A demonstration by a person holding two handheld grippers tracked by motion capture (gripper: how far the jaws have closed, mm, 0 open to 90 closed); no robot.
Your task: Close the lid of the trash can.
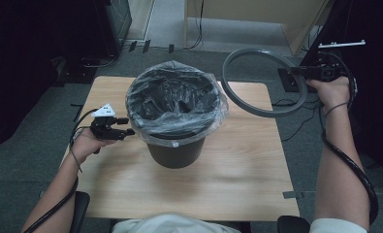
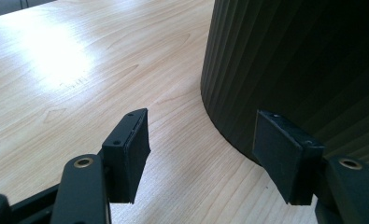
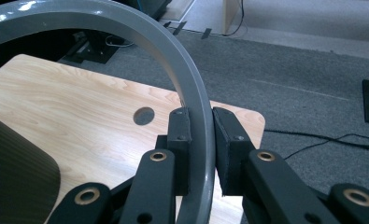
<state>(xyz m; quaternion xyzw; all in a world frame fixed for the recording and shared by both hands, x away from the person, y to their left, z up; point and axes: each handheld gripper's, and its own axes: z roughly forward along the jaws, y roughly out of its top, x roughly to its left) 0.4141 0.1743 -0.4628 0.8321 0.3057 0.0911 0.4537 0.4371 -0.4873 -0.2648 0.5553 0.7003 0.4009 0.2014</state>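
High view: right gripper [image 1: 303, 72] is clamped on the rim of a grey ring [image 1: 237, 94], held in the air to the right of the bin [image 1: 175, 150], above the table's [image 1: 237, 165] far right corner. Right gripper view confirms it, both pads pressed flat on either side of the ring's [image 3: 191, 88] thin band. Ring looks like stiff moulded plastic, light, glossy, so likely slippery; a one-point grip on the edge lets it swing or twist, best kept pinched square across the band as now. Bin is dark, ribbed, stands mid-table with a clear bag [image 1: 177, 99] draped loosely over its mouth; bag is thin, soft, will crumple or slip if pushed. Left gripper [image 1: 126, 127] sits low beside the bin's left wall, jaws apart, holding nothing. Left gripper view: ribbed wall [image 2: 289, 70] just beyond the right pad, contact hard to tell.
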